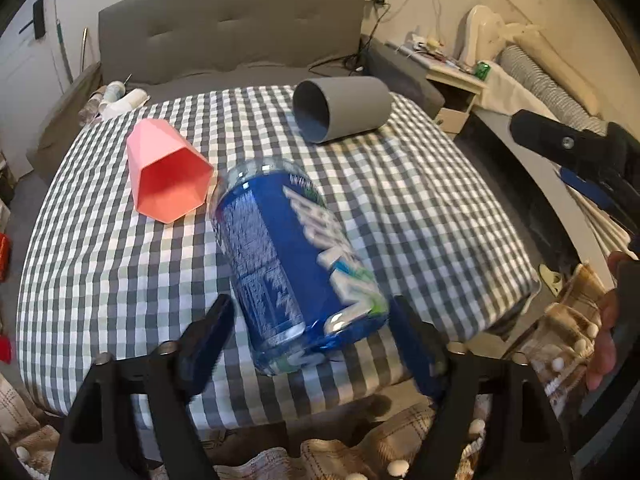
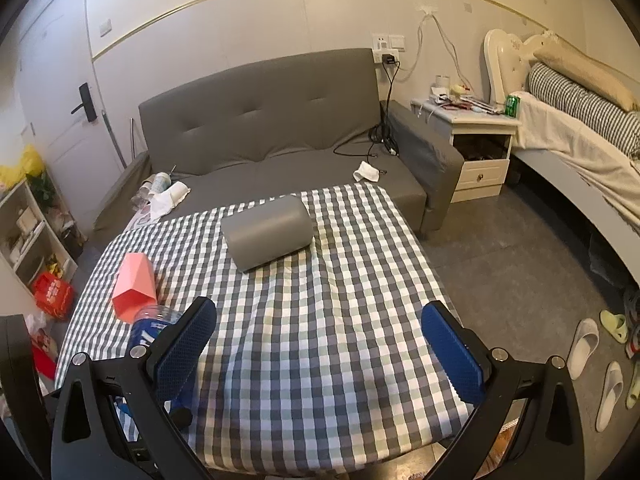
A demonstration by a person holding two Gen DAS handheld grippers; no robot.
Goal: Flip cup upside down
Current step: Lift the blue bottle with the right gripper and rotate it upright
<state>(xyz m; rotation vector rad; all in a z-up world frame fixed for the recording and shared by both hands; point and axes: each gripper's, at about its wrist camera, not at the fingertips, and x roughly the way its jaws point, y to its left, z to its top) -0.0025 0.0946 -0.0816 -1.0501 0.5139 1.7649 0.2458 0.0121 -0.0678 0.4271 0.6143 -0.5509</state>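
A clear cup with a blue label [image 1: 296, 264] lies on its side on the checked tablecloth [image 1: 420, 208], blurred, base pointing away. My left gripper [image 1: 308, 344] is open, its fingers on either side of the cup's near end, not closed on it. The cup also shows in the right wrist view [image 2: 150, 326], partly hidden behind my left finger. My right gripper [image 2: 316, 344] is open and empty above the cloth's near part; it also shows in the left wrist view [image 1: 560, 144] at the right.
A pink faceted cup [image 1: 166, 172] lies on its side left of the blue one. A grey cup [image 1: 340, 108] lies on its side at the table's far side. A grey sofa [image 2: 280, 128] stands behind the table, a nightstand [image 2: 472, 140] and bed to the right.
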